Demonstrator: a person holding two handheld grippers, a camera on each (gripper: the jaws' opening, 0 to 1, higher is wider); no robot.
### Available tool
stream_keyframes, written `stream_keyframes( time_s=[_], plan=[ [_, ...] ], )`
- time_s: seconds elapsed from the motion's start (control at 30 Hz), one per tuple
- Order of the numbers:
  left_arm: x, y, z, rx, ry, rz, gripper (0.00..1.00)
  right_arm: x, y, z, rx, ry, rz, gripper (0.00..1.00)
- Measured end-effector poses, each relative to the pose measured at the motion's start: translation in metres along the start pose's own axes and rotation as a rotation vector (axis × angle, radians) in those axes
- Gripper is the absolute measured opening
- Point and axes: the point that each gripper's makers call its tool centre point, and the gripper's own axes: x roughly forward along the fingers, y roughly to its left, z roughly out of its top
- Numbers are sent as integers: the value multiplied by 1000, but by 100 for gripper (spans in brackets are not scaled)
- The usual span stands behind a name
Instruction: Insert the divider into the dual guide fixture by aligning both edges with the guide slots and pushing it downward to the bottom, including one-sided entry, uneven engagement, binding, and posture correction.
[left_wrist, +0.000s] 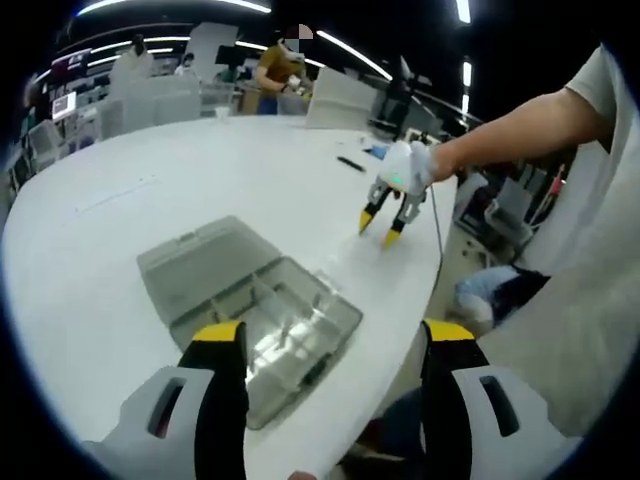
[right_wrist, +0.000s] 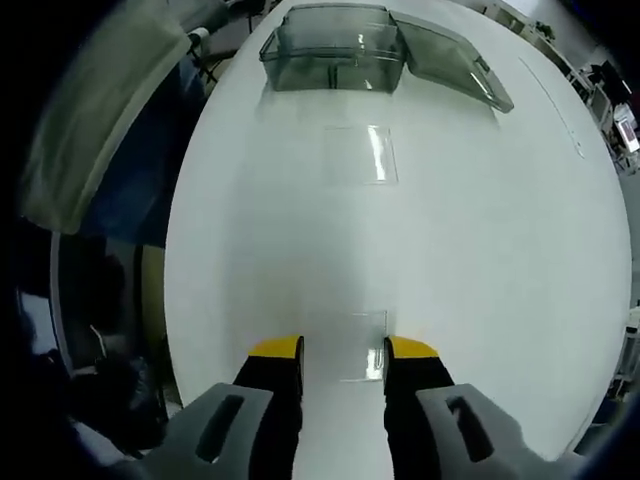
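Near the desk (left_wrist: 120, 180) edge closest to the person, a clear plastic box (left_wrist: 265, 320) sits with its lid swung open flat beside it. Its inside is split into compartments by thin walls, though the plastic is so see-through that I cannot tell how many. In the left gripper view the left hand-held gripper (left_wrist: 335, 345) hovers over the box with its yellow-tipped jaws spread wide, gripping nothing. Farther along the same desk edge, the right hand-held gripper (left_wrist: 383, 222) points down at the white surface, held by a person's hand (left_wrist: 425, 165) with a bare forearm and a pale sleeve.

From the right gripper view, the right hand-held gripper (right_wrist: 343, 352) has its jaws parted, released, with the tips just over a clear flat sheet (right_wrist: 362, 345) lying on the desk; this looks like a divider, but its outline is faint. A second clear sheet (right_wrist: 362, 155) lies flat between that one and the box (right_wrist: 335, 45), apart from both. The open lid (right_wrist: 450, 60) rests on the desk beside the box. Other people and furniture stand well beyond the far edge of the desk.
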Motion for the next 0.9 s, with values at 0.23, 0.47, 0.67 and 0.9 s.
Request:
stream_keyframes(
  time_s=[0.23, 0.47, 0.67, 0.9],
  plan=[
    [-1, 0, -1, -2, 1, -2, 68, -1, 5, 10, 12, -12, 2, 26],
    [0, 0, -3, -15, 1, -8, 68, -6, 7, 26, 7, -31, -2, 26],
    [3, -4, -3, -17, 2, -19, 68, -16, 8, 44, -11, -46, -11, 26],
    [9, -7, 3, -18, 0, -33, 65, -33, 9, 76, -39, -82, -32, 26]
  ],
)
